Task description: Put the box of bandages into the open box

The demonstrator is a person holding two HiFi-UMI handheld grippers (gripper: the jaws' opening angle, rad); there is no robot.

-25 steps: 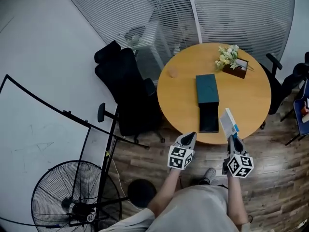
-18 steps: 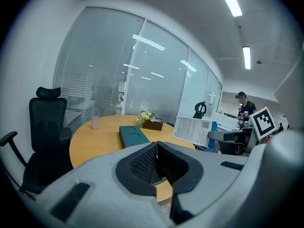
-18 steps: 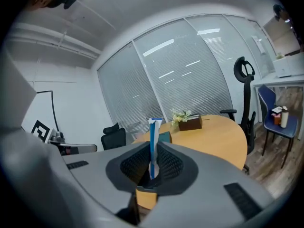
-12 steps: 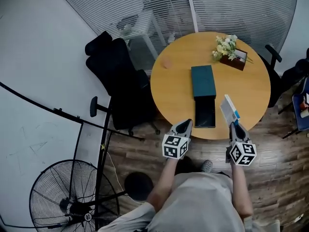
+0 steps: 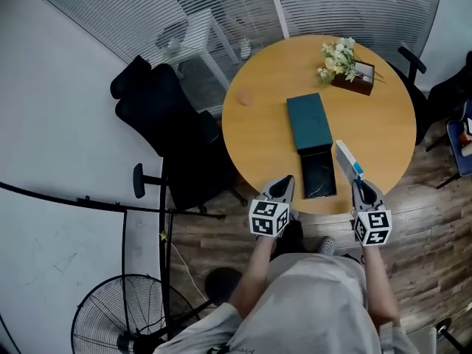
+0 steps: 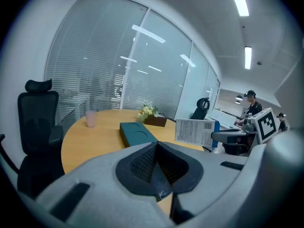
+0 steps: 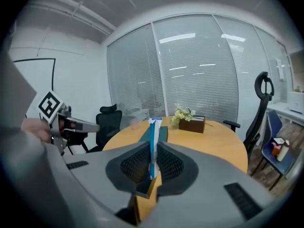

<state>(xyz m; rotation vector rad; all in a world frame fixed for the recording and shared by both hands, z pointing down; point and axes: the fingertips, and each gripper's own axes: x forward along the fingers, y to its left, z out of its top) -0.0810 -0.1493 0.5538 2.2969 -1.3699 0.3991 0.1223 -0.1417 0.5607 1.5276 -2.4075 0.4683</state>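
Note:
The box of bandages, white with a blue edge, stands upright in my right gripper, which is shut on it at the near edge of the round table. In the right gripper view the box shows edge-on between the jaws. The open box, black inside, lies just left of it, with its teal lid lying flat behind. My left gripper hovers at the table's near edge left of the open box, shut and empty.
A wooden planter with flowers stands at the table's far side and a pink cup at its left. A black office chair stands left of the table, another chair at the right. A floor fan is at the lower left.
The table has come nearer and both grippers now reach over its near edge. The right gripper still holds the box of bandages; the left stays shut.

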